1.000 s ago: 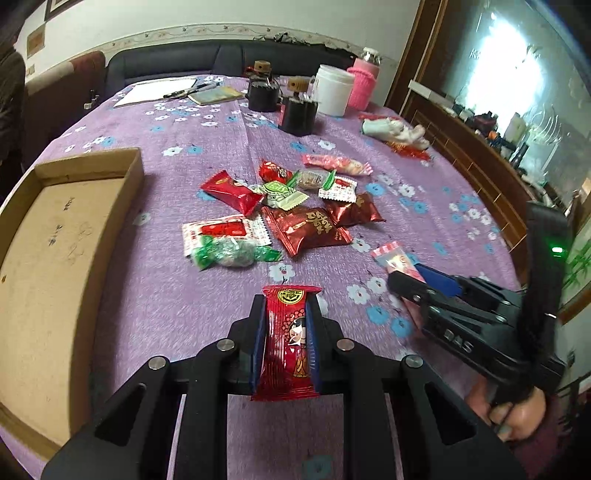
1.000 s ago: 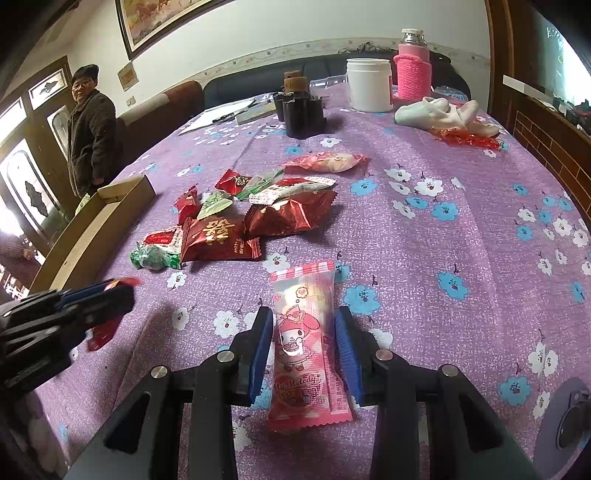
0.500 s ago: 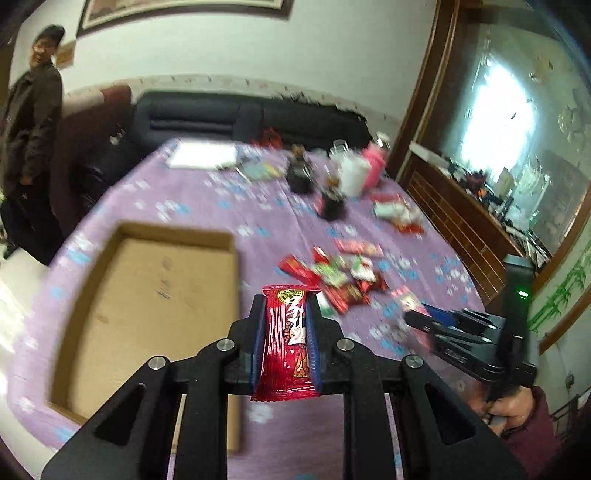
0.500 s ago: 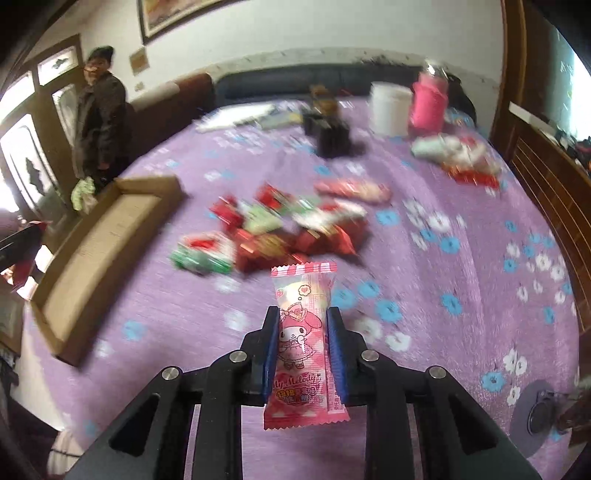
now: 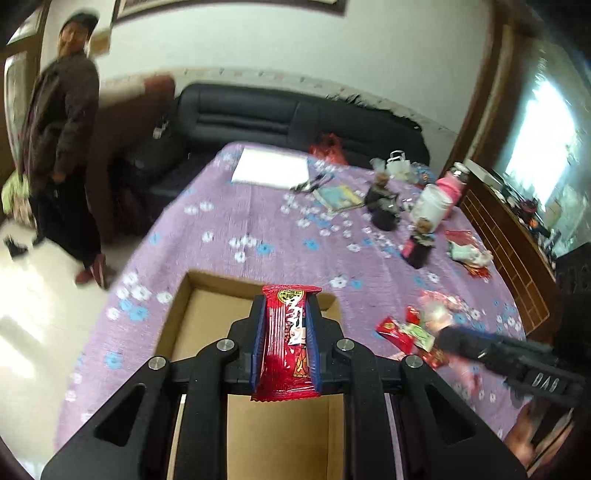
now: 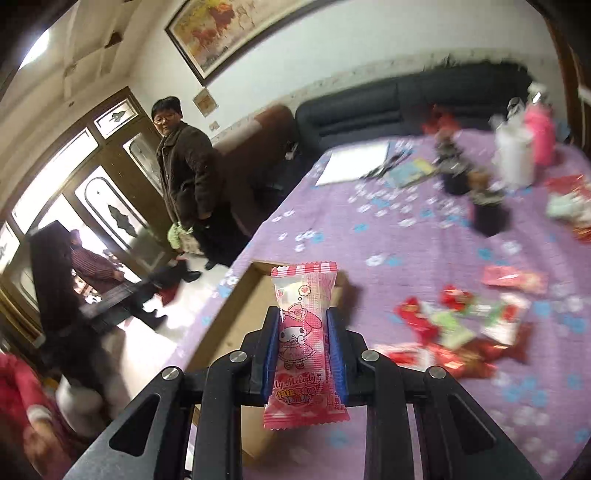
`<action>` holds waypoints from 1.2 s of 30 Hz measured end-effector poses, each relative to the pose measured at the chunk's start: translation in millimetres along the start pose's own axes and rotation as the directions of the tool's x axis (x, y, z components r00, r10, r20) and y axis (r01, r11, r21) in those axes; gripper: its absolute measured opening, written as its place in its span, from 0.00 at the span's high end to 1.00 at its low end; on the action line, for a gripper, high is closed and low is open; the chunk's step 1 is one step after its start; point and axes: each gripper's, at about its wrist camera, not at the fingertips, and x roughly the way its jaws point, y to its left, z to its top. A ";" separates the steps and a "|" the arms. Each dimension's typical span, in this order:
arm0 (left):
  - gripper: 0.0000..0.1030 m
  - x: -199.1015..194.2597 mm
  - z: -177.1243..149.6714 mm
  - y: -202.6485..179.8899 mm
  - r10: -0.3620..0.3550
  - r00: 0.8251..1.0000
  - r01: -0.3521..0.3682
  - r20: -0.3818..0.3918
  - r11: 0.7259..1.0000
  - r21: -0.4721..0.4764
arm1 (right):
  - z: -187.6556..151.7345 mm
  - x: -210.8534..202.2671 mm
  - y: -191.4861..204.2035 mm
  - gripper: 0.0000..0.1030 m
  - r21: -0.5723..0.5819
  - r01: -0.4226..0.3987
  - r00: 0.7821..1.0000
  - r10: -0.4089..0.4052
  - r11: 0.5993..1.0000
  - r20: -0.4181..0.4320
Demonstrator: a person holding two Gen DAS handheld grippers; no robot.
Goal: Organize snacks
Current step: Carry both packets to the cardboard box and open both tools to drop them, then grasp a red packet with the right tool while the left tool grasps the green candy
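purple table (image 5: 258,229), gripper-clamped (red) snack (image 5: 286,339)

A black sofa (image 5: 295,118) lines the white wall (image 5: 258,40) beneath a framed painting (image 6: 229,33).

Tablecloth (image 5: 258,229): purple, white and blue flowers. Left snack packet (image 5: 286,343): red. Right snack packet (image 6: 303,343): pink, cartoon print. Box (image 5: 207,325): brown cardboard.

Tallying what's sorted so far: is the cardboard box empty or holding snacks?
Empty where visible: the cardboard box shows bare floor in the left wrist view; the hand-held gripper hides part.
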 end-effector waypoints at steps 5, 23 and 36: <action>0.84 60.3 -13.6 27.0 -0.057 0.993 0.041 -0.106 0.988 -0.149 | 7.3 84.0 -1.6 0.76 0.047 0.042 0.994 -0.037 0.998 -0.099; 0.63 120.1 -32.8 49.3 -0.118 0.978 0.063 -0.170 0.952 -0.299 | -4.4 154.5 -4.2 0.70 -0.004 0.184 0.974 -0.182 0.983 -0.133; 0.60 63.8 -50.2 14.0 0.039 0.995 -0.053 -0.097 0.986 -0.156 | -0.2 94.8 -19.5 0.61 0.009 0.198 0.980 -0.198 0.980 -0.027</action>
